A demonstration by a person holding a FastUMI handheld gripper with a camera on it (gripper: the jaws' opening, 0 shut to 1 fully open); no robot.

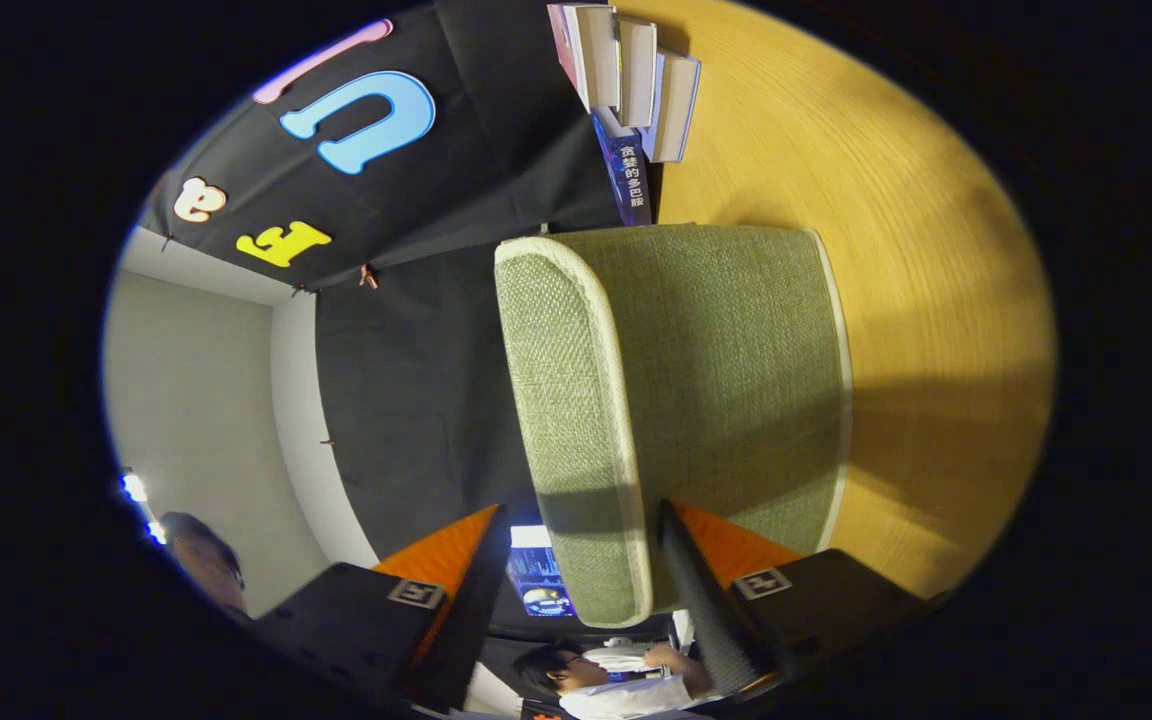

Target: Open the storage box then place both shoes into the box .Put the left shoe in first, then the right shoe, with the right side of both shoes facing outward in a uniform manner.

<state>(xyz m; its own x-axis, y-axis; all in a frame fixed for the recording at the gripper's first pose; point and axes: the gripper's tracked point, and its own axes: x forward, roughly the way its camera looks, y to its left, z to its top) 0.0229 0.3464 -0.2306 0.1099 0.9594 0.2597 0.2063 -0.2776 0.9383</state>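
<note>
So from my gripper cam the main thing is the storage box (726,400), a green woven fabric one with a pale trim along its edges, sitting on the wooden table (936,300). The whole view is rolled over sideways, so the gripper (576,580) is being held turned on its side, with the table running up one side of the box and the booth wall on the other. I can't see into the box from this angle, so no idea what's in it, and I can't really tell whether the panel facing me is a lid or a wall. The jaws are spread apart, and the box's trimmed edge sits right in the gap between the two fingers (691,570); one finger lies against the broad green face, the other looks clear of the narrow face on the wall side, so I wouldn't call it a grip, and I can't be sure of actual contact. Beyond the box, at its far end on the table, there's a stack of books (636,80). Back on the near side of the box, past the fingers, a person in a white top (616,685) is sitting by a lit screen (536,580), and another person's head (201,560) shows off toward the pale wall.
</note>
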